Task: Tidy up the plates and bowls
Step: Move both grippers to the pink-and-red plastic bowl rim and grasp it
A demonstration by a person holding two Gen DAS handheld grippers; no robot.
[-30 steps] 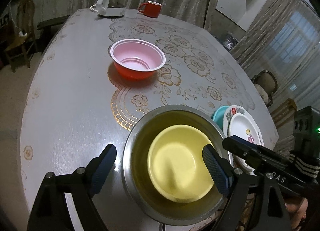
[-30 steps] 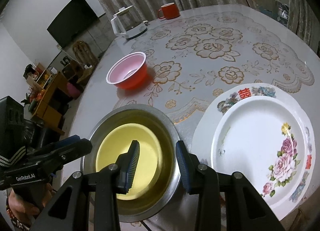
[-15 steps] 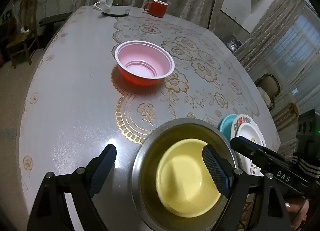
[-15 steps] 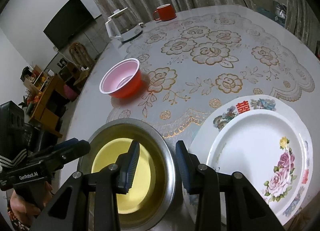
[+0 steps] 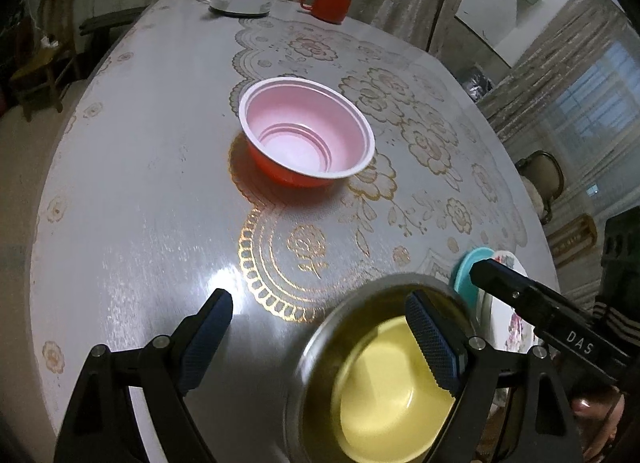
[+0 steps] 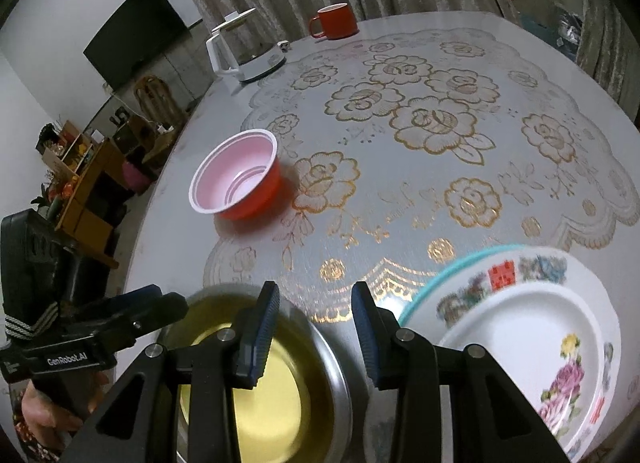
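Left tool gapes wide and empty; right tool, half-spread, grips nothing. The red bowl at 12 o'clock sits light on the slick desk. An off-centre pinch could skid or tip it.

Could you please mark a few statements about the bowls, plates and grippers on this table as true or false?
1. The yellow bowl sits inside the metal bowl. True.
2. The red bowl is stacked on the floral plate. False: it stands alone on the table, apart from the plate.
3. The floral plate lies on a teal plate. True.
4. The right gripper is clamped on the metal bowl's rim. False: its jaws stand apart with nothing between them.
5. The left gripper holds the red bowl. False: it is open and empty.
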